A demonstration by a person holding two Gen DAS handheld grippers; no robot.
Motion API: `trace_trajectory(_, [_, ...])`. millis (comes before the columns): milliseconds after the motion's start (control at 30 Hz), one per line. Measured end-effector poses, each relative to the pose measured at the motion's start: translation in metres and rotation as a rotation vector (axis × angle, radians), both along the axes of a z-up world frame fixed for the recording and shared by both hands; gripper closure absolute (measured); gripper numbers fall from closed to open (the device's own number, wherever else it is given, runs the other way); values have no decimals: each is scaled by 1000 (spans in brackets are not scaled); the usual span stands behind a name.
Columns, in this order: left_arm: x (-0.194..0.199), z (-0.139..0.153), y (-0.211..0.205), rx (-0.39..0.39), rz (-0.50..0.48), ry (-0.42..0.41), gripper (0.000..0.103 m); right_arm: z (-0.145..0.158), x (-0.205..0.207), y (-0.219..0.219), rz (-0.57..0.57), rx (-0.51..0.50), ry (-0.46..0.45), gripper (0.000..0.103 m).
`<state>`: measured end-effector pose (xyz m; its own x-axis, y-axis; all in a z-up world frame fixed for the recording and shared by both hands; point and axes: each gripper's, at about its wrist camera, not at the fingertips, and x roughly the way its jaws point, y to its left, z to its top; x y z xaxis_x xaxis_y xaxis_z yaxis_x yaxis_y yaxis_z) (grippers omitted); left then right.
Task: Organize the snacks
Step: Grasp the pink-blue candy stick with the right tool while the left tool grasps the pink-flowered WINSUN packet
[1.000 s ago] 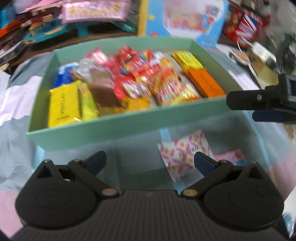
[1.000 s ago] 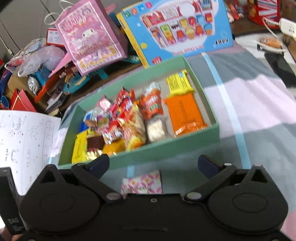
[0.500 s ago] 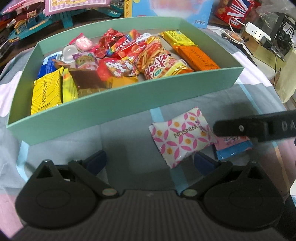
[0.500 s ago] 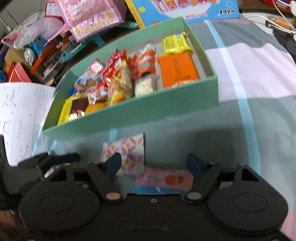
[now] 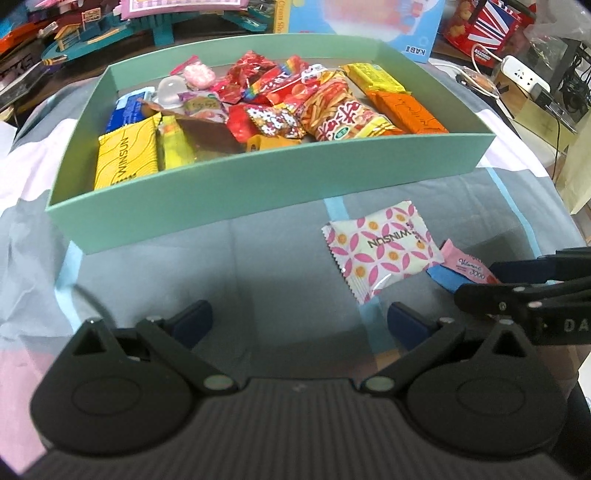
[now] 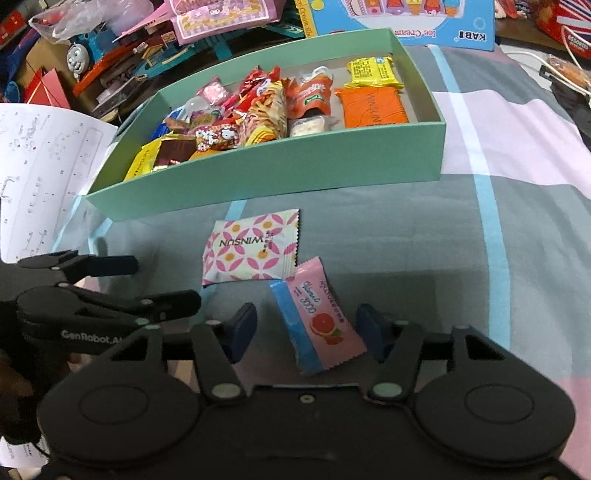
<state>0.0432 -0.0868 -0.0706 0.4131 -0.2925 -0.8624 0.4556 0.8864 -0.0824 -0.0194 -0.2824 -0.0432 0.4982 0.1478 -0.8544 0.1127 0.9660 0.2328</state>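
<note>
A mint-green box (image 5: 258,192) (image 6: 280,173) holds several snack packets. In front of it on the striped cloth lie a white packet with pink petals (image 5: 384,249) (image 6: 253,245) and a pink-and-blue vitamin packet (image 6: 317,321) (image 5: 467,267). My right gripper (image 6: 306,328) is open, low over the cloth, with the pink-and-blue packet between its fingers, not clamped. My left gripper (image 5: 299,321) is open and empty, left of the white packet. The left gripper also shows in the right wrist view (image 6: 162,284).
Toys, a pink bag (image 6: 221,14) and a blue ice-cream toy box (image 6: 406,18) crowd the area behind the green box. A white printed sheet (image 6: 40,177) lies at the left. A power strip and cables (image 5: 517,77) sit at the far right.
My right gripper has moved down and forward so the pink-and-blue packet now lies between its open fingers. The left gripper has drifted slightly; the white packet has not moved.
</note>
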Motion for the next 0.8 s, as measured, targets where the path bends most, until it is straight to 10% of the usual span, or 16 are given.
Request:
trace_trajectory(467, [-1,0,-1,13,-34,-20,0,-4,-2,23,67,-192,-48,74])
trace_trajectory(800, [5,4,-43,60,-250,-101,0,-1,-7,-22,-110,-67,-57,81])
